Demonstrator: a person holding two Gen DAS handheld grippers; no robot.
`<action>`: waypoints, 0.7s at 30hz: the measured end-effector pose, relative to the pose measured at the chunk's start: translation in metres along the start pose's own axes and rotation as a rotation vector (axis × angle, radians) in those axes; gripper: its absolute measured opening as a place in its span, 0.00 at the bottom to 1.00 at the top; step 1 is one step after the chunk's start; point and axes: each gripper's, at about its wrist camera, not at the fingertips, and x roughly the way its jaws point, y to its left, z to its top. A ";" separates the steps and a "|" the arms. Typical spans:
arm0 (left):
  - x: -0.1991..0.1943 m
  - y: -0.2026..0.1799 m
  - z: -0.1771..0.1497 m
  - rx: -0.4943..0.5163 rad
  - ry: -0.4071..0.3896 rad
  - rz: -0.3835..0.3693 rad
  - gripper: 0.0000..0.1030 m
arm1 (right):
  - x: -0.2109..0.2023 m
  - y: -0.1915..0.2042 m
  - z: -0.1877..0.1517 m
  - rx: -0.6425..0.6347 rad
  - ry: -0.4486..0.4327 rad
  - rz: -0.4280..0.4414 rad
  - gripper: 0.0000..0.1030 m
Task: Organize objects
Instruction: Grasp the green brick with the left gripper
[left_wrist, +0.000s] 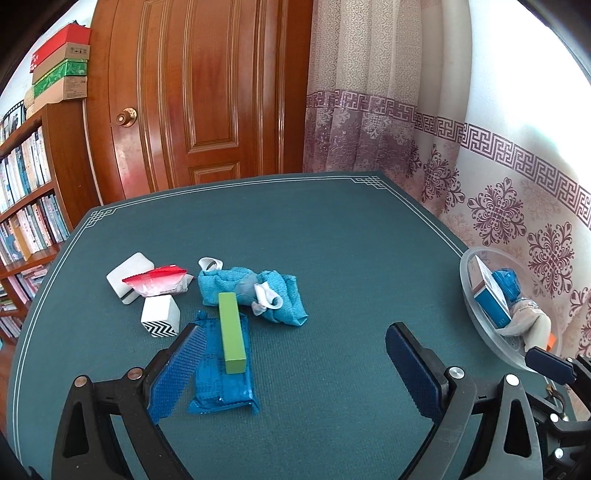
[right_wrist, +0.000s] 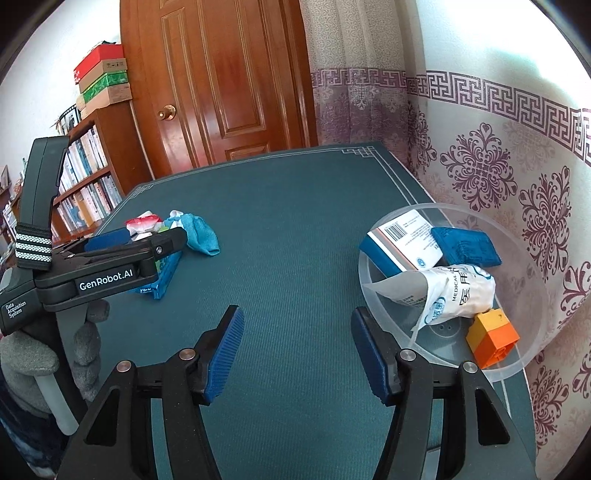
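The left gripper (left_wrist: 295, 365) stands wide open low in the left wrist view, empty, its blue pads above the teal tabletop (left_wrist: 332, 240). Just beside its left pad lies a blue foil packet (left_wrist: 229, 384) with a green block (left_wrist: 231, 332) lying lengthwise on top of it. Above them, toward the middle left of the frame, sits a crumpled blue cloth (left_wrist: 273, 291) with a white ring (left_wrist: 267, 297) on it. Left of the cloth are a red-and-white sachet (left_wrist: 159, 282) overlapping a white card (left_wrist: 129, 277), and below those a white box with a black zigzag band (left_wrist: 160, 317).

In the right wrist view the right gripper (right_wrist: 297, 354) is also open and holds nothing, low in the centre of the frame. A clear plastic bowl (right_wrist: 532, 332) sits at the right edge of the tabletop, near the right pad. Inside it are a blue-and-white carton (right_wrist: 402, 240), a blue packet (right_wrist: 465, 245), a white medical pouch (right_wrist: 458, 291) and an orange block (right_wrist: 493, 339). A patterned curtain (right_wrist: 480, 166) hangs behind the bowl, and a wooden door (right_wrist: 229, 81) fills the upper middle of the frame.
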 end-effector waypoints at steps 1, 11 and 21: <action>0.001 0.005 -0.001 -0.011 0.002 0.004 0.97 | 0.002 0.002 0.000 -0.004 0.003 0.003 0.60; 0.014 0.052 -0.011 -0.108 0.036 0.065 0.97 | 0.023 0.026 -0.002 -0.043 0.045 0.040 0.60; 0.040 0.057 -0.011 -0.091 0.091 0.078 0.71 | 0.045 0.040 -0.005 -0.066 0.089 0.075 0.60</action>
